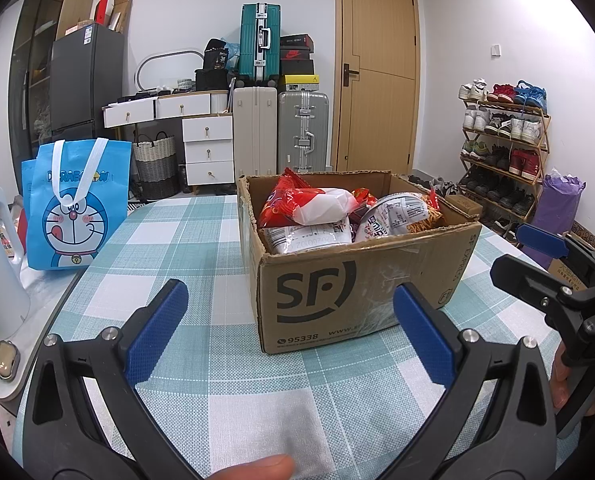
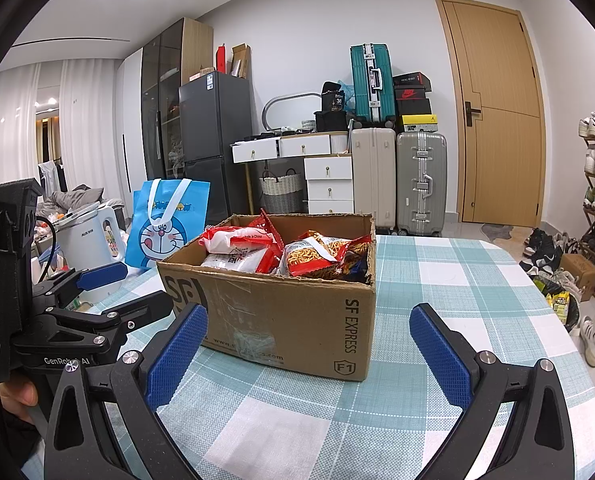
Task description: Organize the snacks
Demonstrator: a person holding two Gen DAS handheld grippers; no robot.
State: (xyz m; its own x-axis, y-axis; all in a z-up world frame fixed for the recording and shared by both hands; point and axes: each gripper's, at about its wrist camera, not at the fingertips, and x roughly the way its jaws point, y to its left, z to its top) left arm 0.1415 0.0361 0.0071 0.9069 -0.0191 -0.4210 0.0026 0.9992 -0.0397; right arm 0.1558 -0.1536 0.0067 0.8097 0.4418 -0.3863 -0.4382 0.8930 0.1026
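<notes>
One cardboard box stands on the checked tabletop, just ahead of both pairs of fingers. The left gripper and right gripper are each spread wide and hold nothing. Snack packets fill the box to its rim: at least four show, red-and-white and orange, but overlap prevents a firm count. One blue bag stands well to the left of the left fingers. No packet lies loose on the tabletop. This fits either snacks already gathered in the box or snacks awaiting removal and sorting.
</notes>
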